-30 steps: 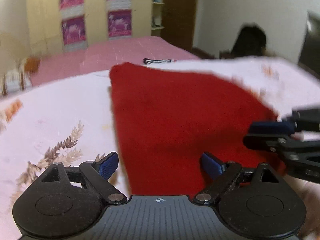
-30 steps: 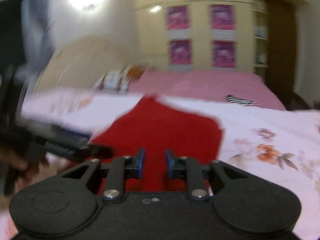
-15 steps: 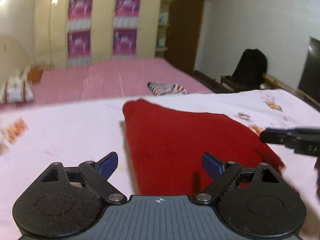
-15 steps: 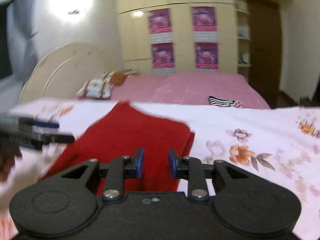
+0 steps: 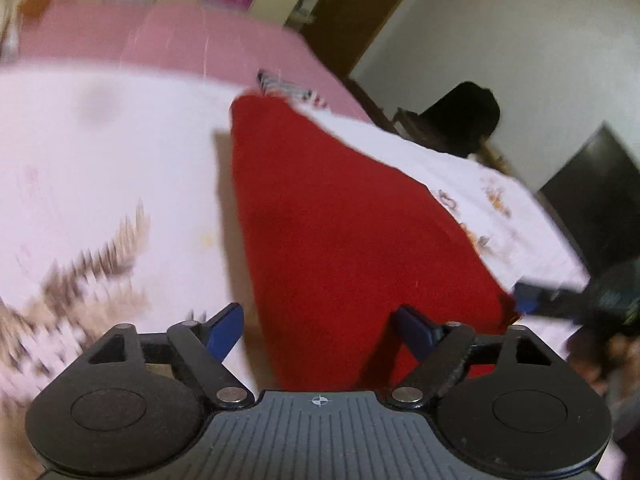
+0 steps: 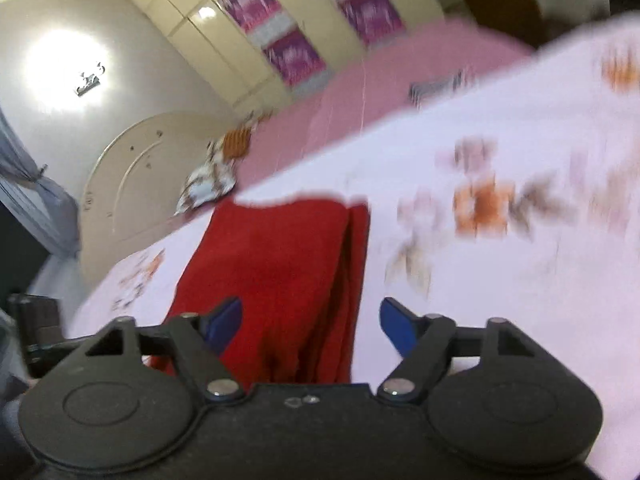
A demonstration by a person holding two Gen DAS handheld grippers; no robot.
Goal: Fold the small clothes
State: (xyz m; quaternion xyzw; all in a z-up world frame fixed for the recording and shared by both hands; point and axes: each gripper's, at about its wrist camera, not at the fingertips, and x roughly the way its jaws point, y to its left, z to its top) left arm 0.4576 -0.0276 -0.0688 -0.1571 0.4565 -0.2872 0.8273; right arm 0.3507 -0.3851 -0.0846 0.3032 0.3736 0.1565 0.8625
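A red garment (image 5: 344, 224) lies folded flat on the white floral sheet (image 5: 100, 160); it also shows in the right wrist view (image 6: 276, 264), with a doubled edge along its right side. My left gripper (image 5: 320, 326) is open and empty, its jaws straddling the garment's near left edge. My right gripper (image 6: 310, 322) is open and empty over the garment's near right edge. The right gripper also shows at the garment's right corner in the left wrist view (image 5: 532, 300).
A striped garment (image 5: 288, 86) lies on the pink bed cover (image 5: 168, 40) beyond the sheet. A pillow (image 6: 208, 184) rests by the headboard (image 6: 132, 168). A dark bag on a chair (image 5: 464, 120) and a dark screen (image 5: 596, 208) stand at the right.
My right gripper has opened and let go of the red garment. Both views have tilted and dropped closer over the garment. The left gripper has stayed open.
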